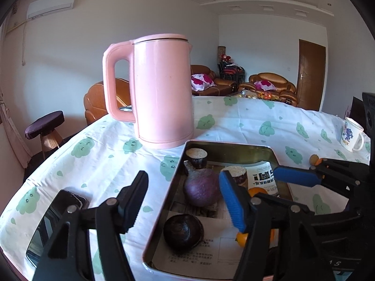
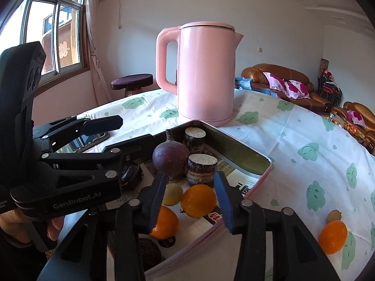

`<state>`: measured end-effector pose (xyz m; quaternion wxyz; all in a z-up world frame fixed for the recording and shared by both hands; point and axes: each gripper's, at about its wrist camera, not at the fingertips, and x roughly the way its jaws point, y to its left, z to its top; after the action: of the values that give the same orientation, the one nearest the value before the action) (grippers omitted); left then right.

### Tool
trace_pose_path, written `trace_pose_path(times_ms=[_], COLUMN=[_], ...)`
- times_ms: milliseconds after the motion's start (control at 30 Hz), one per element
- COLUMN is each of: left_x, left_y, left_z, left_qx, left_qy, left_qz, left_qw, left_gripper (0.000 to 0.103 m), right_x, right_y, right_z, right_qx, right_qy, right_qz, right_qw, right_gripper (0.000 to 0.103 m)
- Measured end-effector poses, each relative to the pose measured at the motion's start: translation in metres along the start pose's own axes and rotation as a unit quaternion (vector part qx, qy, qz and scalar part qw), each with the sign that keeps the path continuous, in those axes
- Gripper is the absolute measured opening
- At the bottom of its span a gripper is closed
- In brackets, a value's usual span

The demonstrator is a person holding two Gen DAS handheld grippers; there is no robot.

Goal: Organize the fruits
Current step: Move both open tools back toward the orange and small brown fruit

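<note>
Left view: left gripper (image 1: 180, 201) apart, empty, over the tin's (image 1: 161, 210) left rim; tin holds beet (image 1: 201, 187), two cane stubs (image 1: 196, 157), dark fruit (image 1: 182, 233). Right view: right gripper (image 2: 191, 205) apart around an orange (image 2: 198, 200) lying in the tin, pads clear; another orange (image 2: 332, 236) on the cloth (image 2: 293, 140).

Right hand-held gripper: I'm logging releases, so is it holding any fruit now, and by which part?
Nothing is held. The right hand-held gripper stands open over the tray; the orange lies between its pads, untouched.
</note>
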<state>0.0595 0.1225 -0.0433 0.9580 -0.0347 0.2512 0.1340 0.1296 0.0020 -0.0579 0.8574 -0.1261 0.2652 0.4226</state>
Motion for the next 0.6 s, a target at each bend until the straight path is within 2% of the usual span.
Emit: trace_pose_path(times_ms=[33,67,233,367,500,600], left_x=[-0.003,-0.007,-0.022,-0.024,-0.020,-0.016], left_y=[-0.001,-0.002,-0.024,-0.054,-0.084,-0.102], left_z=[0.001,0.003,0.009,0.011,0.012,0.012], left_qx=[-0.003,-0.003,0.008,0.031,0.054,0.066], left_qy=[-0.005,-0.011,-0.035,-0.036,-0.027,-0.018], left_qz=[-0.003,-0.005,-0.027,-0.049,-0.074,-0.093], left_qw=[1.0000,0.9999,0.9990,0.9977,0.9954,0.9933], left_gripper=[0.075,0.077,0.090,0.090,0.091,0.091], right_x=[-0.005,-0.010,-0.040,-0.059,-0.063,-0.057], right_y=[-0.003,-0.006,-0.038,-0.085,-0.126,-0.140], right_z=[0.000,0.000,-0.005,-0.018,-0.032,-0.040], right_qx=[0.003,0.003,0.006,0.032,0.076,0.092], right_qy=[-0.004,-0.007,-0.005,0.006,0.035,0.057], right_qz=[-0.004,-0.012,-0.092,-0.161,-0.187,-0.187], right_qw=[1.000,1.000,0.996,0.986,0.979,0.976], right_gripper=[0.062,0.064,0.065,0.066,0.066,0.066])
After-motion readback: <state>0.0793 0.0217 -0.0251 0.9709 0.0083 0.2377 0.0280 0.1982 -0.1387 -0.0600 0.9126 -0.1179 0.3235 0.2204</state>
